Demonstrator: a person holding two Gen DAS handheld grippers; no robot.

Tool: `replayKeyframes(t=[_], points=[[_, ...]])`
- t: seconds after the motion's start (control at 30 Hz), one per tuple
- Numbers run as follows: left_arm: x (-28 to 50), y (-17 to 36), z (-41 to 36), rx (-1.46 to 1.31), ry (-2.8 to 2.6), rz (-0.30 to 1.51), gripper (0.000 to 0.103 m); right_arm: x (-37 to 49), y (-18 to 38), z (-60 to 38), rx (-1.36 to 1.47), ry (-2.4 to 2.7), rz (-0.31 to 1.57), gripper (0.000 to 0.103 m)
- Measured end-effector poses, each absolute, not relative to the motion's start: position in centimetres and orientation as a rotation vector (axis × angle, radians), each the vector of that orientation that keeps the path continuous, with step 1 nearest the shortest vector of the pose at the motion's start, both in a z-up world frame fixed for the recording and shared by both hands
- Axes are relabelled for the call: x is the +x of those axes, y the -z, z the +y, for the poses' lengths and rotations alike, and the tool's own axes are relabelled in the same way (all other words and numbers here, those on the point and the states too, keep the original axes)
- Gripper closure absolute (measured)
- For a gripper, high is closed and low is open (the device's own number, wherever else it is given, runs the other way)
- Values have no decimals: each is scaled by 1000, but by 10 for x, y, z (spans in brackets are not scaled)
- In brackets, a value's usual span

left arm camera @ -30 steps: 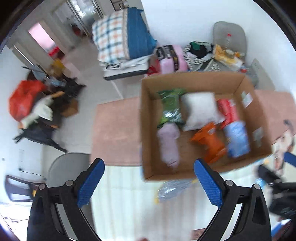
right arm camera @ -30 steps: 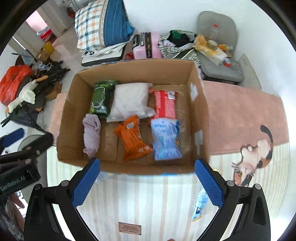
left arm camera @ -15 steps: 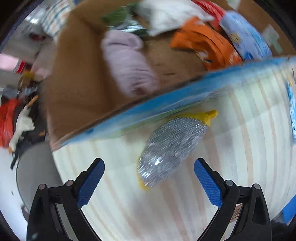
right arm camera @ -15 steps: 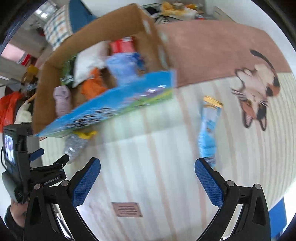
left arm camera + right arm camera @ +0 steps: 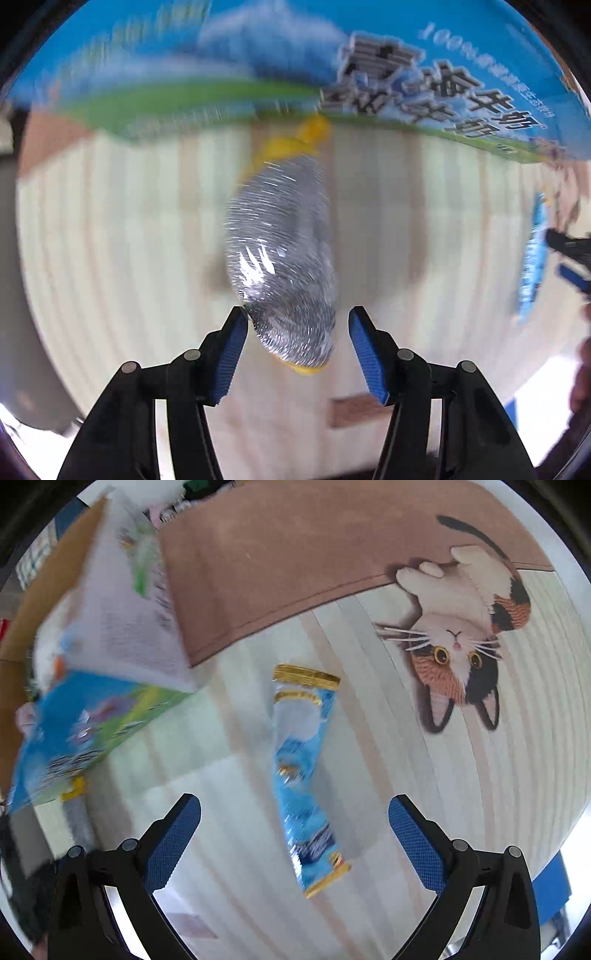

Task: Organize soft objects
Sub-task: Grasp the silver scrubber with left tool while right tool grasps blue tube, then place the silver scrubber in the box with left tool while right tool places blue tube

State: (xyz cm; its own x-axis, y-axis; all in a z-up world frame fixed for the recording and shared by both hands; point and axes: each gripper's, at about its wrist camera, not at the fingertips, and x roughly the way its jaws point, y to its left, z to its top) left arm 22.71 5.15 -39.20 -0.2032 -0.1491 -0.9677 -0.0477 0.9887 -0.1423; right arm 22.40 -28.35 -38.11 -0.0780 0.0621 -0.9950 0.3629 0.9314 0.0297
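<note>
**Two packets on the striped mat, both grippers spread above them**

We see the cardboard box (image 5: 44, 602) only from outside in the right wrist view: a brown wall at the left edge and a printed blue and green side panel. In the left wrist view the same blue panel (image 5: 258, 59), with bold characters on it, fills the top of the frame. What lies inside the box is too blurred for us to tell.

Our left gripper (image 5: 293, 347) has its jaws released, set either side of the near end of a silver packet (image 5: 280, 266). The left pad looks to be touching or almost touching the packet; blur keeps us from telling which. The packet is plump, crinkly and shiny, with yellow ends, and its far end reaches the foot of the box.

Our right gripper (image 5: 293, 838) is also released, jaws wide, with a blue packet (image 5: 303, 775) lying between them but clear of both pads. It is long, slim and glossy, with gold crimped ends.

Both packets lie on a pale striped mat (image 5: 461, 794). Beyond it sits a brown band of the mat and a calico cat picture (image 5: 461, 635), near the blue packet.
</note>
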Motion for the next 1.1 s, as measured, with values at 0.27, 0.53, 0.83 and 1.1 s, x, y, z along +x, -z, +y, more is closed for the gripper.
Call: replayKeyframes(t=[0.27,0.53,0.83,1.1], points=[[217,388,50,-300,137,1816,48,228,409,-274,239,249,1720,49],[201,357,69,-463,113,1798,41,205,408,-249,198,117,1772,72],[238,379,104,-620,-46,1761,41,215,417,-263,279,126,1762,67],[247,394,64,-329,-39,1716,67,223,417,-233,145,145,1754,75]])
